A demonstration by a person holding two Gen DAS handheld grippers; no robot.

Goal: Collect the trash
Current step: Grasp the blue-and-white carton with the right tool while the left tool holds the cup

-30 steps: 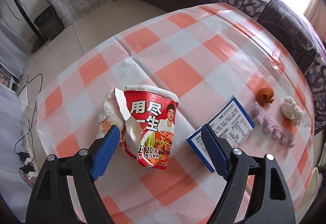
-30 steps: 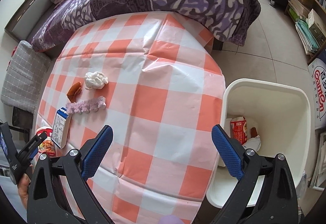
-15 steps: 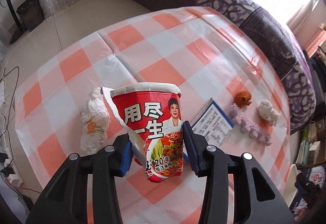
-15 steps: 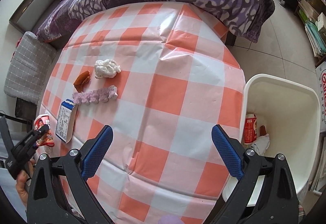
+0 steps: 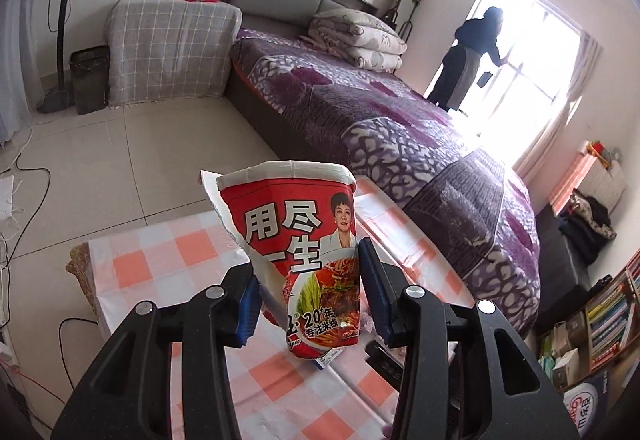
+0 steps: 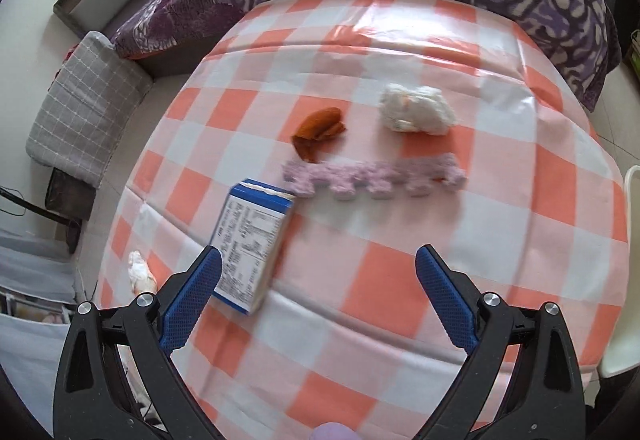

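A: Our left tool (image 5: 310, 292) is pinching the cup (image 5: 304, 248) low on its crushed wall, and it hangs clear above the tabletop (image 5: 192, 252). The paper is torn down one side, so we should keep the squeeze even and carry it level.

B: Agreed; squeeze harder and we likely fold it, and it slips out. Our right tool (image 6: 318, 294) is spread wide and holds nothing, low over the near edge of the tabletop (image 6: 392, 296).

A: Nearest it lies the box (image 6: 250, 240), flat, just inside the near left edge. A small wad (image 6: 140, 272) sits at that edge, left of the box.

B: Then the foam strip (image 6: 372, 176) across the middle, one end touching the box. Beyond it the peel (image 6: 320, 128) and the tissue (image 6: 416, 108), apart from each other.

A: The bin rim (image 6: 632, 200) shows at the right edge. We judge the cup should go there first, released low over the opening.

B: Meanwhile we can centre the right tool across the box's narrow sides.
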